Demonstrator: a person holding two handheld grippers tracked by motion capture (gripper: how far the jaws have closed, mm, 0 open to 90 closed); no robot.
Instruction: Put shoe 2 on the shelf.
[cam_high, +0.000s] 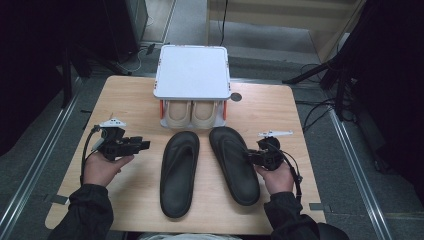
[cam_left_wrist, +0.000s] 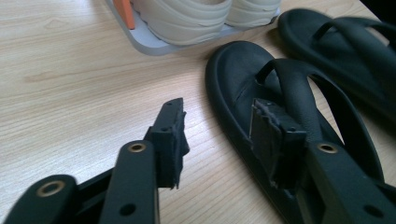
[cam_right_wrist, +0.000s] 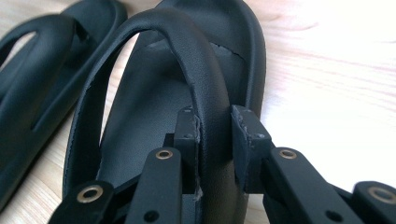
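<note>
Beyond the sandals, a white square-topped shoe rack (cam_high: 192, 72) with orange posts holds a pair of cream rubber shoes (cam_high: 191, 114) on its lower shelf. The two black rubber thong sandals lie side by side, toes towards that rack, long axes running away from you. Your right gripper (cam_right_wrist: 215, 126) clamps the strap of the right black sandal (cam_high: 234, 165). Your left gripper (cam_left_wrist: 217, 126) hangs open over bare wooden table (cam_high: 135, 95) beside the left black sandal (cam_high: 179, 172).
</note>
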